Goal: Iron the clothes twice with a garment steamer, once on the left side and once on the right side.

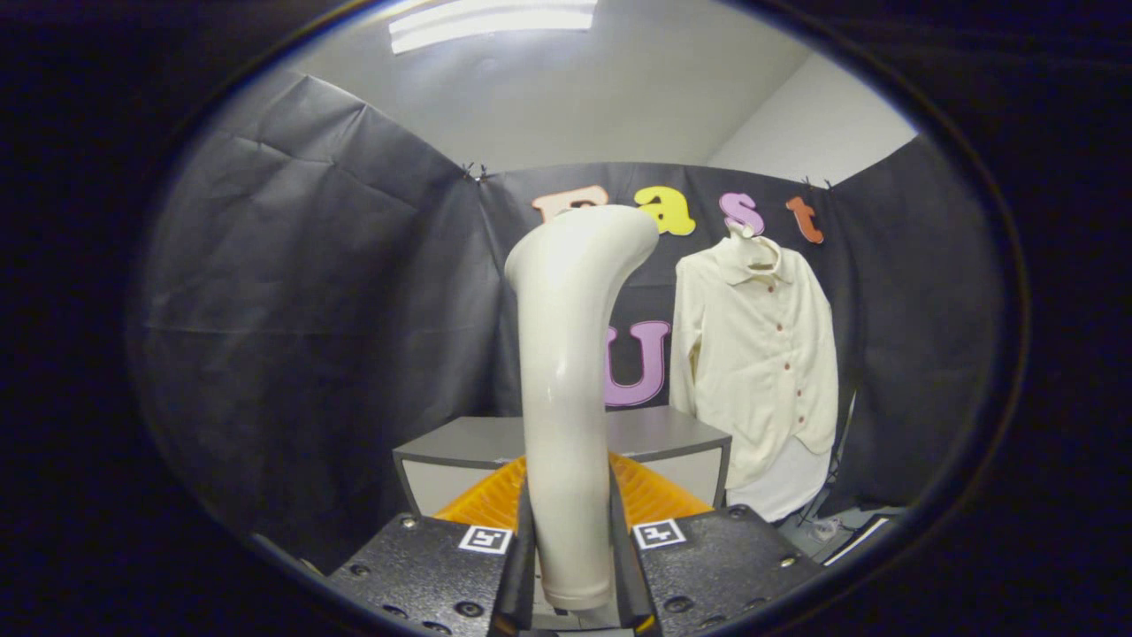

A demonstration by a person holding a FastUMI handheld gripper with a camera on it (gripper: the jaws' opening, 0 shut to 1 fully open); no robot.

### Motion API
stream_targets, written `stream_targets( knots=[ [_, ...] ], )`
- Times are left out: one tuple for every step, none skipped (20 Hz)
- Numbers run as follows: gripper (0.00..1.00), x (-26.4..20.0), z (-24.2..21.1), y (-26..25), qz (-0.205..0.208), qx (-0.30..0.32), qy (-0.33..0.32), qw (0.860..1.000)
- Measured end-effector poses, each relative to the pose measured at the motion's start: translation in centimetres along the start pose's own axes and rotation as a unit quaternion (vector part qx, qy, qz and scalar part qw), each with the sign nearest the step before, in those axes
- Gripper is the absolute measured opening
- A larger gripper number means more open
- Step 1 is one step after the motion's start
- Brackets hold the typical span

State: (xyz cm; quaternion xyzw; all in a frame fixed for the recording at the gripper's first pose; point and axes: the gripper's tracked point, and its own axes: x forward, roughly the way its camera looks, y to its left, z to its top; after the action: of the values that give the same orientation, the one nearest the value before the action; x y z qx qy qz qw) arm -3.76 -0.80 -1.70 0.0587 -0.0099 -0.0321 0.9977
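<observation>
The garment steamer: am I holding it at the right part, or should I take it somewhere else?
Keep the hold. The hand-held gripper is shut on the garment steamer at the lower end of its straight handle, one finger on each side. That stretch is slim and even, and leaves the bent head up top free to reach the shirt hanging beyond.

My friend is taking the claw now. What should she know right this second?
Claw: shut on the steamer, both fingers pressing its handle; the head stands upright above them.
Shirt: hanging on the booth wall, beyond the fingers and off to the right, above the grey table. The steamer is well short of it, not touching.
Done: steamer picked up.
Left: no pass looks started from here, so bring the head to the shirt, run down the left side once, then the right side once.
</observation>
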Motion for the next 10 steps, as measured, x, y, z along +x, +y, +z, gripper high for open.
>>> stream_targets(
  knots=[
    [0.35,-0.1,0.2,0.0,-0.002,-0.004,-0.004,1.000],
    [0.35,-0.1,0.2,-0.1,-0.003,-0.006,-0.005,1.000],
    [0.35,-0.1,-0.1,-0.3,-0.006,-0.011,-0.003,1.000],
    [0.35,-0.1,-0.3,-0.5,-0.009,-0.013,-0.003,1.000],
    [0.35,-0.2,-0.5,-0.6,-0.011,-0.015,0.001,1.000],
    [0.35,-0.1,-0.7,-0.5,-0.010,-0.015,0.003,1.000],
    [0.35,-0.1,-0.8,-0.2,-0.007,-0.017,0.005,1.000],
    [0.35,0.0,-0.9,-0.1,-0.005,-0.019,0.006,1.000],
    [0.35,-0.1,-0.9,-0.1,-0.005,-0.020,0.006,1.000],
    [0.34,0.0,-1.0,0.0,-0.003,-0.020,0.008,1.000]
  ],
)
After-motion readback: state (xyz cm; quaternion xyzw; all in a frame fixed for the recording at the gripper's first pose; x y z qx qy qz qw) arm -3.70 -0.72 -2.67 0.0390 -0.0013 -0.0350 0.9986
